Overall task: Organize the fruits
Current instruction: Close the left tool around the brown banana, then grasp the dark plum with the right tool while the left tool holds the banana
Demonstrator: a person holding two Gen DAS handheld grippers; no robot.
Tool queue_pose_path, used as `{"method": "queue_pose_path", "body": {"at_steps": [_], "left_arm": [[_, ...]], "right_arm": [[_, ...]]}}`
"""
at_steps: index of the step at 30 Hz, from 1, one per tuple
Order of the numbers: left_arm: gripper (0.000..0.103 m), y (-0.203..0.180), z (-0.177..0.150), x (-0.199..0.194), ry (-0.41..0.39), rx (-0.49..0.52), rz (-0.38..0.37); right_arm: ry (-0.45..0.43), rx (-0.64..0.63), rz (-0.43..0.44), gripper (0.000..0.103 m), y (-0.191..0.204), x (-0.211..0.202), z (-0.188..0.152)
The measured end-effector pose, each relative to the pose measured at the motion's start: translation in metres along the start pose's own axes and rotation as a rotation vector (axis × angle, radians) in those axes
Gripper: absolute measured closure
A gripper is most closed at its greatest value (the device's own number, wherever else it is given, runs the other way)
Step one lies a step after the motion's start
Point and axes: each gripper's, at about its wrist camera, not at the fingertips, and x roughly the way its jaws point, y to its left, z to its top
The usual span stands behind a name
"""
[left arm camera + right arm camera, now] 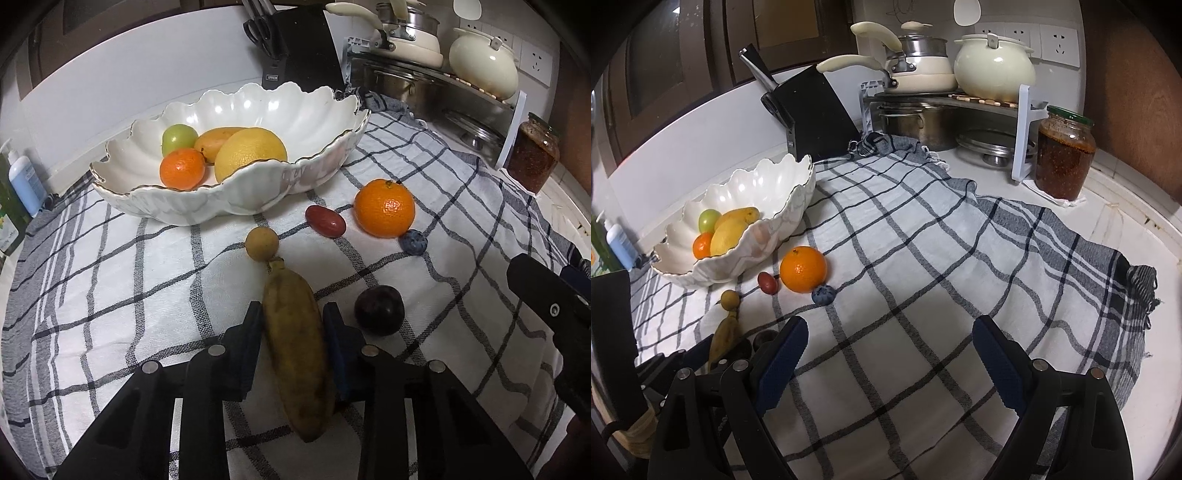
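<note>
My left gripper is shut on a brownish banana that lies on the checked cloth; the banana also shows in the right wrist view. A white scalloped bowl behind holds a green fruit, a mango, a yellow citrus and a small orange. On the cloth lie an orange, a red date, a blueberry, a tan longan and a dark plum. My right gripper is open and empty above the cloth.
A black knife block stands behind the bowl. A rack with pots and a jar of sauce stand at the back right. A blue soap bottle is at the left edge.
</note>
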Motion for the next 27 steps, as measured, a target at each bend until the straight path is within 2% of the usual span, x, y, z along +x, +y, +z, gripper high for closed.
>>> {"method": "queue_pose_path", "body": {"at_steps": [9,18,27], "left_arm": [[0.072,0.010,0.001,-0.012,-0.017,-0.010,-0.006],[0.072,0.034,0.000,-0.025,-0.030,-0.035,0.007],[0.073,0.067,-0.007,-0.037,-0.056,-0.059,0.062]], "right_arm": [[-0.009,-0.011,0.004,0.011,0.007,-0.005,0.002],[-0.001,-0.046,0.030,0.011,0.031,-0.002,0.001],[0.035,-0.103,0.049,0.021,0.060,0.013,-0.007]]}}
